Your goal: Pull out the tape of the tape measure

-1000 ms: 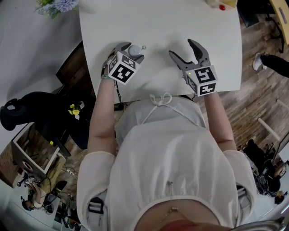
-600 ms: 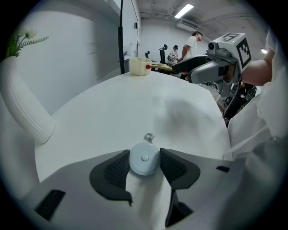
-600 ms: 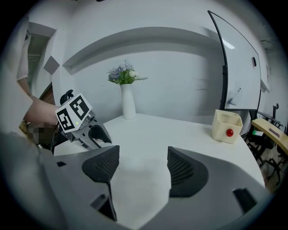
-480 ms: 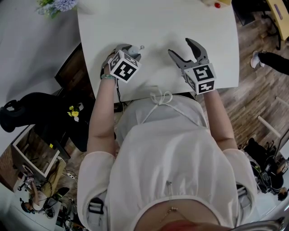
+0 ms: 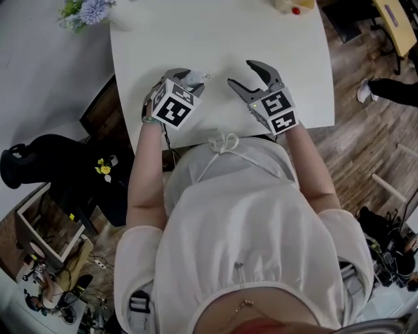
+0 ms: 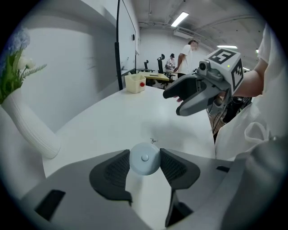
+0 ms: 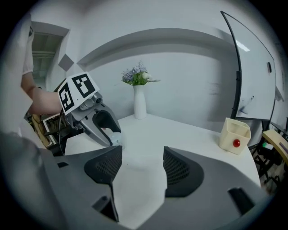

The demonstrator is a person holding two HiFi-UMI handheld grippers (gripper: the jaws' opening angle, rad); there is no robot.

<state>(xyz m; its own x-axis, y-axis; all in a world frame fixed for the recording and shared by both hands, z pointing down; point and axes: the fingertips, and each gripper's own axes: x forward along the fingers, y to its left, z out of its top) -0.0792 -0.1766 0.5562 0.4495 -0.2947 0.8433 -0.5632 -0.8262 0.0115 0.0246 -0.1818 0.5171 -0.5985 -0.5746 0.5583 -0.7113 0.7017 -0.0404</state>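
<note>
A small round pale tape measure (image 6: 145, 165) sits between the pads of my left gripper (image 6: 144, 155), which is shut on it just above the white table (image 6: 135, 117). Its little metal tape tab (image 6: 154, 141) sticks out ahead of the case. In the head view the tape measure (image 5: 194, 80) shows in my left gripper (image 5: 189, 76) near the table's front edge. My right gripper (image 5: 240, 73) hovers a short way to its right, its jaws closing with nothing between them. The right gripper view looks past my right gripper (image 7: 141, 159) to the left gripper (image 7: 96, 121) and the tape measure (image 7: 116, 137).
A white vase of flowers (image 7: 139, 102) stands at the table's far left corner (image 5: 85, 10). A cream box with a red button (image 7: 235, 134) sits at the far right edge (image 5: 290, 5). The table's front edge runs close to the person's body. People stand far off in the room.
Both grippers have drifted left and further onto the table. The left jaws have narrowed onto the tape measure. The right gripper has come closer to the left one, its jaws a little narrower.
</note>
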